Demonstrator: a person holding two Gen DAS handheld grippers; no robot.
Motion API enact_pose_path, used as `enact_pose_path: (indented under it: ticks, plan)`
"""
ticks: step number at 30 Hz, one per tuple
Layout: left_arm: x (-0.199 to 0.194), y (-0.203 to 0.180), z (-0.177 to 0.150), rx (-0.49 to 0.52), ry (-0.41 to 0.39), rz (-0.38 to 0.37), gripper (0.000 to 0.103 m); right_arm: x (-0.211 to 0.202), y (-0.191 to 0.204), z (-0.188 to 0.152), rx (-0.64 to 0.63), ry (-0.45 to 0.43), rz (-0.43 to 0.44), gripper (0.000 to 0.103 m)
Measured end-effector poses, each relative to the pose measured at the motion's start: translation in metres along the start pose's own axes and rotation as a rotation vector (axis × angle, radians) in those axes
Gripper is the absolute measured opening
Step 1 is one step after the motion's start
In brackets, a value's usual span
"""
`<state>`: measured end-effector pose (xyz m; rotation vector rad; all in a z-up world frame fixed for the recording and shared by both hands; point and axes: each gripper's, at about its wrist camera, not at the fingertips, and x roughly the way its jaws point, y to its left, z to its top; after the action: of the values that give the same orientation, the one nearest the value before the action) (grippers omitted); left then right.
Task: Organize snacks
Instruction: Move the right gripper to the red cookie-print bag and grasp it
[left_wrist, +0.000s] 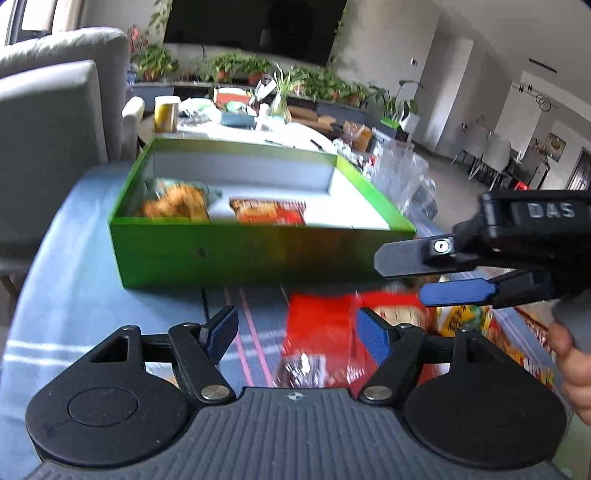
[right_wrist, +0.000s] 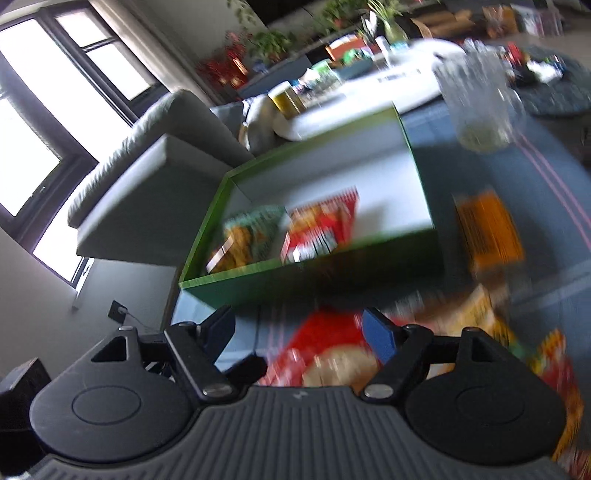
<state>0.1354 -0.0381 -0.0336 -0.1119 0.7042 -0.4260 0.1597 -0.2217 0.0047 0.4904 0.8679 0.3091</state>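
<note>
Blue striped tablecloth (left_wrist: 66, 280) fills the lower half of the left wrist view, and the green box (left_wrist: 236, 254) sits mid-frame on it with two snack packs (left_wrist: 221, 206) tucked against its near wall. Below the box, bottom centre, loose red and yellow snack bags (left_wrist: 325, 332) lie blurred. The left gripper (left_wrist: 295, 332) hangs over them, jaws apart and empty; the right gripper (right_wrist: 297, 332) likewise, spread wide, nothing between.

Each hand-held gripper is black: a ribbed grey-black body, two round side discs, linkage arms with silver screws, and blue textured pads (left_wrist: 373, 341). The right hand-held gripper (left_wrist: 413, 280) bears raised letters "DAS".
</note>
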Motion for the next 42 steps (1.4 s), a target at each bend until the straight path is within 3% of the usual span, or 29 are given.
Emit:
enact_pose_path:
  ticks: [11,16,20,24,27,36,42]
  plan:
    - [0.008,-0.001,-0.013,-0.087,0.037,-0.022,0.068,-0.020,-0.019,-0.024,0.059,-0.011,-0.059,0.080]
    - [0.005,-0.004,-0.017,-0.113,0.050,0.004,0.070,-0.007,-0.028,-0.033,0.095,0.058,-0.058,0.080]
    - [0.001,-0.007,-0.021,-0.110,0.053,0.009,0.069,0.002,-0.023,-0.031,0.078,0.031,-0.100,0.080]
    - [-0.003,-0.010,-0.026,-0.132,0.066,-0.003,0.069,0.013,-0.022,-0.027,0.058,0.044,-0.069,0.080]
    - [-0.004,-0.012,-0.028,-0.134,0.079,-0.006,0.068,0.030,-0.018,-0.024,0.072,0.113,0.005,0.079]
    - [-0.006,0.002,-0.029,-0.223,0.094,-0.017,0.067,0.048,0.006,-0.013,-0.061,0.105,0.070,0.079]
    - [-0.010,0.004,-0.028,-0.224,0.081,-0.016,0.067,0.020,-0.006,-0.007,-0.065,0.038,0.045,0.079]
